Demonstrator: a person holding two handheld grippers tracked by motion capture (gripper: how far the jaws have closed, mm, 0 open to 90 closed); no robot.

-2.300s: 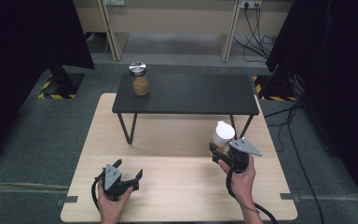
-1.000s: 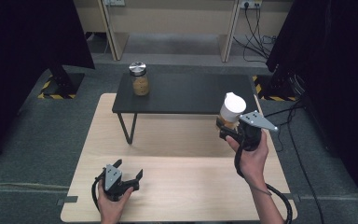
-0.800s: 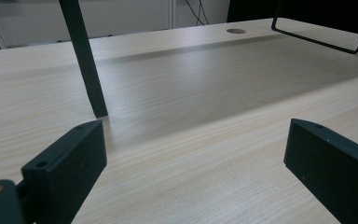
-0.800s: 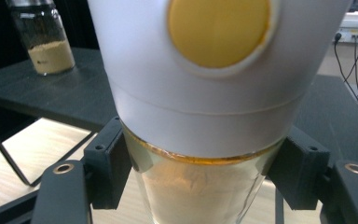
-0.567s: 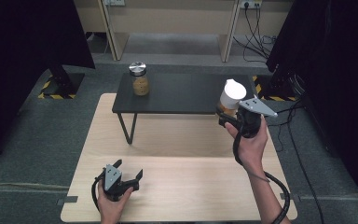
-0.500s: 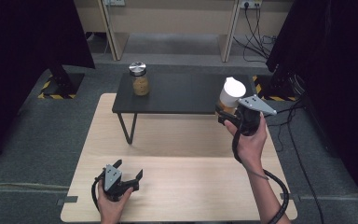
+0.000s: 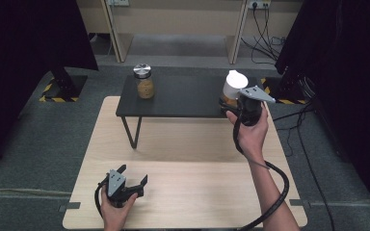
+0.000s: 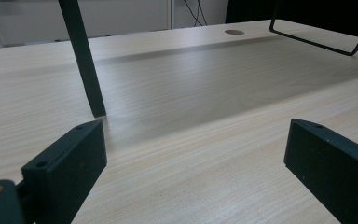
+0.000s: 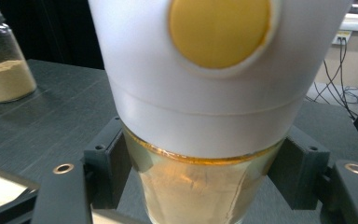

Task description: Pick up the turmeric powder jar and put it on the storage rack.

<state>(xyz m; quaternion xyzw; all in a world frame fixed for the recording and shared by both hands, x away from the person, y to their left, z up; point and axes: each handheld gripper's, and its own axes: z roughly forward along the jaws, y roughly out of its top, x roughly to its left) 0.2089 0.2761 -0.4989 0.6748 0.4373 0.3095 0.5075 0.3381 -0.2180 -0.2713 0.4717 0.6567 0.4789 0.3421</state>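
Right gripper (image 7: 230, 102) is clamped on the white-capped jar (image 7: 233, 85), jaws pinching the glass body just under the cap; in the right gripper view the jar (image 9: 205, 140) stands upright between my jaws, amber contents showing below the white cap. From above, the jar sits over the right end of the black side table (image 7: 188, 96), long axis vertical, base at or just above the tabletop — I cannot tell whether it touches.

Second jar (image 7: 143, 82), metal-lidded with tan powder, stands on the left part of the same tabletop, well apart from mine; in the right gripper view it is at far left (image 9: 2, 60).

Left gripper (image 7: 131, 179) rests low on the wooden table (image 7: 197, 183), jaws spread wide with nothing between them.

Judgement: any set-down goes straight down from where I hold; right hand is the nearer one by far.
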